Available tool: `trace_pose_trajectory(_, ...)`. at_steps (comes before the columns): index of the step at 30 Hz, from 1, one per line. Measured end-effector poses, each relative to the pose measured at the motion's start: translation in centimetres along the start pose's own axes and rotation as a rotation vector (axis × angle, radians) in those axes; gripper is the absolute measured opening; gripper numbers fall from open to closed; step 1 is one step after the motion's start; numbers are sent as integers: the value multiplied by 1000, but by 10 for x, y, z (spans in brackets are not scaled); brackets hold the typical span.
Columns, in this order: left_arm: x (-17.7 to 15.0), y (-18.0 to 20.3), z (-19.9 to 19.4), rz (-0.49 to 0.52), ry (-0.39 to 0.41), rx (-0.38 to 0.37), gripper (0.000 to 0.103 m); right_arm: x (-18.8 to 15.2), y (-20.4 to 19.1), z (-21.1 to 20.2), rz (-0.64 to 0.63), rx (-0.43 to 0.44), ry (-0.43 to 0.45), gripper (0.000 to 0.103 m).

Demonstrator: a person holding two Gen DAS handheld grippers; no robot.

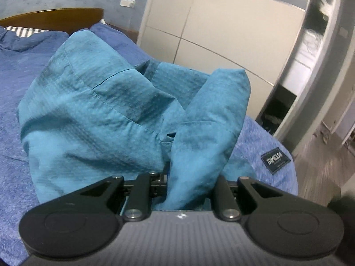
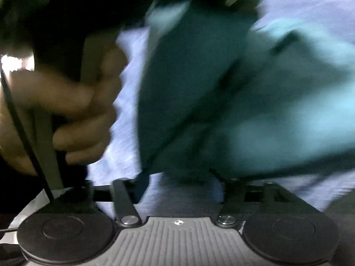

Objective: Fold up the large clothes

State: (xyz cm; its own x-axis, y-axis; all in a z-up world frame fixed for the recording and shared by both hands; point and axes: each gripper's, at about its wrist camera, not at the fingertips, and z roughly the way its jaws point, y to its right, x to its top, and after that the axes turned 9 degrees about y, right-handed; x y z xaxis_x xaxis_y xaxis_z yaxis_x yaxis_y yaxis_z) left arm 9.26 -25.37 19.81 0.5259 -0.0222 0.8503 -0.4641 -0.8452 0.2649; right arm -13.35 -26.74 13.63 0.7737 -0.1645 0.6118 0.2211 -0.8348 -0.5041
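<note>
While bunched, garment between left tongs

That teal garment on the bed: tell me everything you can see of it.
The teal garment looks like a thin, crinkly woven shirt or light jacket with stitched seams and a small slit opening near its middle. It lies bunched and rumpled on the blue bedspread, partly lifted. One long fold, perhaps a sleeve, runs down into the left gripper, whose jaws are shut on it. The right wrist view is blurred; there the cloth hangs just beyond the right gripper, apparently not pinched.
</note>
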Motion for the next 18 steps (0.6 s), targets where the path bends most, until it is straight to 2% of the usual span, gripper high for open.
trace_pose_trajectory(5, -16, 22, 9, 45, -40, -14, 10, 18, 52, -69, 31, -173, 184, 69)
trace_pose_trajectory(10, -41, 50, 30, 134, -91, -25, 13, 49, 89, -118, 50, -326, 358, 70)
trace_pose_trajectory(14, -61, 63, 52, 169, -117, -18, 20, 69, 96, -132, 31, -346, 435, 74)
trace_pose_trajectory(18, -75, 74, 65, 194, -127, -18, 26, 87, 95, -125, -7, -295, 440, 75)
